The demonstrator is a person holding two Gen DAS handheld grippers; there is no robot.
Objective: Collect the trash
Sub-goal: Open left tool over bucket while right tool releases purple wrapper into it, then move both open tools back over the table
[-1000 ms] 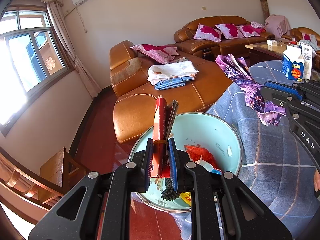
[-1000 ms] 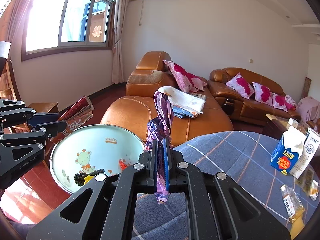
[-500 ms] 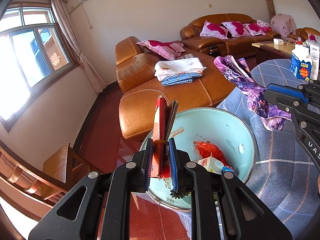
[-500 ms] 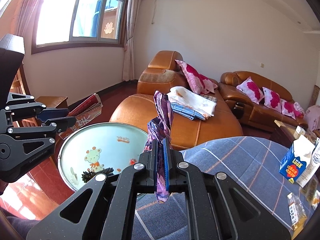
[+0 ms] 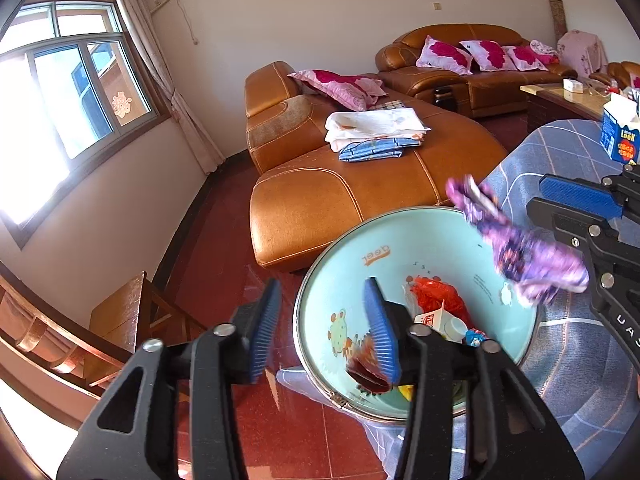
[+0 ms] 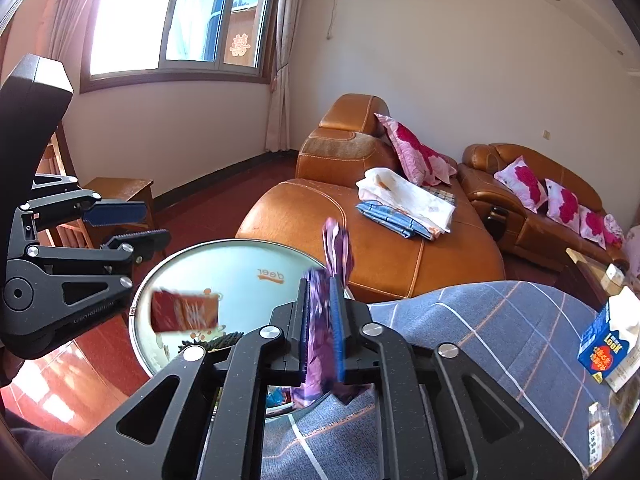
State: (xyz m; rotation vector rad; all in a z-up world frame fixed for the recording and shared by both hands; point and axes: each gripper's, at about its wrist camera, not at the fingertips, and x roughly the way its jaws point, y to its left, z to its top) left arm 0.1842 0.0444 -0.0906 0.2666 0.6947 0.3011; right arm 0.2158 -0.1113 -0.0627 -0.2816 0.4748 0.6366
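Note:
My left gripper [image 5: 322,328] is open and empty above the near rim of a light blue basin [image 5: 352,264]. The red packet [image 6: 185,311] is in the air, blurred, over the basin [image 6: 240,264]; in the left wrist view it shows low beside the right finger [image 5: 366,364]. The basin holds a red bag [image 5: 436,296] and a small carton [image 5: 434,318]. My right gripper [image 6: 322,320] has its jaws a little apart around a purple wrapper [image 6: 320,320], which looks blurred [image 5: 528,252] over the basin's right rim.
The basin sits at the edge of a table with a blue checked cloth [image 6: 460,320]. A blue milk carton [image 6: 604,348] and small packets stand on it at right. An orange leather sofa [image 5: 360,196] lies behind; a wooden stool [image 5: 120,320] stands at left.
My left gripper has opened and let go of the red packet, which drops into the basin. My right gripper has loosened its jaws and the purple wrapper blurs over the basin's rim.

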